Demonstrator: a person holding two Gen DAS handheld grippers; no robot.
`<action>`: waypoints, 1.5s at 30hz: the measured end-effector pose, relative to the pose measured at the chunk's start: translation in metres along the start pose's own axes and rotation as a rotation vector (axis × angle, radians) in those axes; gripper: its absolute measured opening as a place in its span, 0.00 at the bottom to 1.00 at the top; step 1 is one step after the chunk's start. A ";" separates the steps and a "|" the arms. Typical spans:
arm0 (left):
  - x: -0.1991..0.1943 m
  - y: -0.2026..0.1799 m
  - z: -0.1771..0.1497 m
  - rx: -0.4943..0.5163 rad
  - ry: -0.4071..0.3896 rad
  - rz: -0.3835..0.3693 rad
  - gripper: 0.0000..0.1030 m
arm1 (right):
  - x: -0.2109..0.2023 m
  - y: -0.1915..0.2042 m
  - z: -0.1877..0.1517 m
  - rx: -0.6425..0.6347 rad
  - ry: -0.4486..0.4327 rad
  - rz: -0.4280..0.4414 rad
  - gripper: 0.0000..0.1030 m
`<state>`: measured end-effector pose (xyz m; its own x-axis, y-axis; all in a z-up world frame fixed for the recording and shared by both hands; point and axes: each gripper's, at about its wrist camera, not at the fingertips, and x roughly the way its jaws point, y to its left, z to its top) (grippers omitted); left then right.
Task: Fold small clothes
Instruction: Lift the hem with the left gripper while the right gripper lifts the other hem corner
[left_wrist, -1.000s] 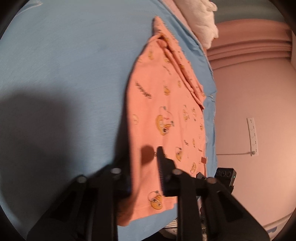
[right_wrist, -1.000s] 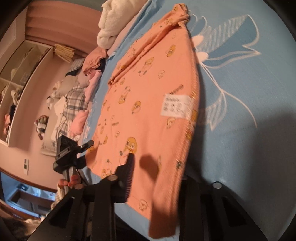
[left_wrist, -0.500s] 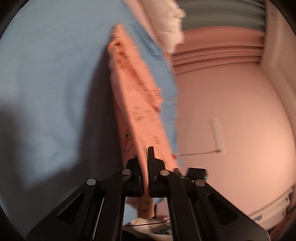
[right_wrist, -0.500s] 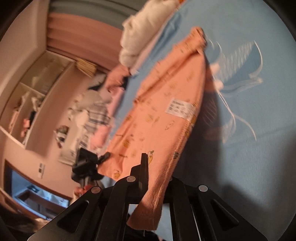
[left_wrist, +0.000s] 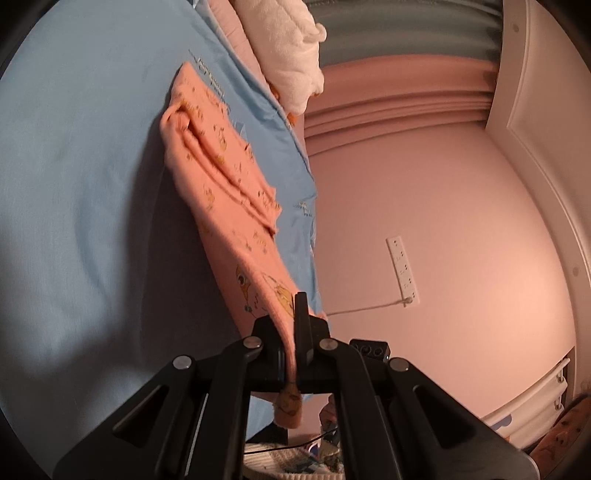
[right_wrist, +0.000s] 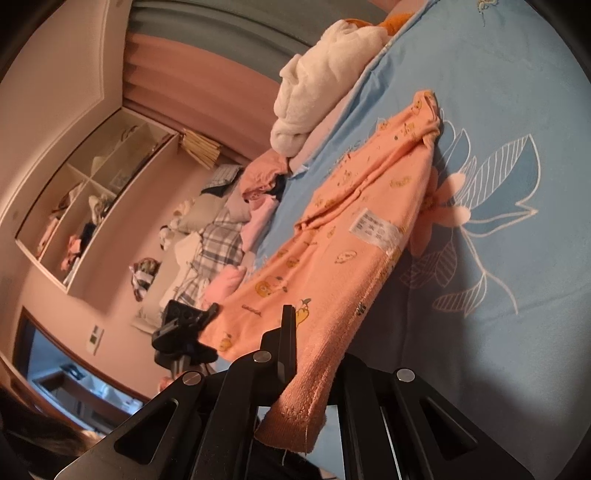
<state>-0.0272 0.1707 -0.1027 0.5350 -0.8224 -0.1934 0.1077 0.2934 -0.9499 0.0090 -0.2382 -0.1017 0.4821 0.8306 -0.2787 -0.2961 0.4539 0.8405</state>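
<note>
Both the left gripper (left_wrist: 291, 354) and right gripper (right_wrist: 306, 354) are clamped on the near hem corners of the orange duck-print cotton garment (right_wrist: 354, 236), whose long axis runs straight away to its far end resting on the light-blue bedsheet (right_wrist: 517, 110)

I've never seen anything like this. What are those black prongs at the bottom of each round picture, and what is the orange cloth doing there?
No robot: a person holds a two-finger clamp in each hand, with a wide-angle camera looking along its fingers. One picture comes from the left gripper, the other from the right gripper. Both are shut on the near edge of a small orange garment printed with cartoon animals. Its far end lies on a blue bedsheet. A white blanket sits by the bed's edge.
</note>
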 end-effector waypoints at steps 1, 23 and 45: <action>0.000 0.000 0.004 0.000 -0.007 -0.002 0.00 | 0.001 0.001 0.003 -0.001 -0.002 0.005 0.04; 0.060 0.001 0.144 -0.008 -0.085 -0.036 0.00 | 0.049 -0.010 0.132 -0.002 -0.109 -0.015 0.04; 0.151 0.101 0.253 -0.181 -0.003 0.214 0.22 | 0.145 -0.122 0.221 0.235 0.048 -0.285 0.14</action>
<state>0.2769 0.1993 -0.1656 0.5318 -0.7499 -0.3936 -0.1594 0.3678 -0.9161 0.2972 -0.2445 -0.1416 0.4772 0.6980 -0.5339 0.0452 0.5873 0.8081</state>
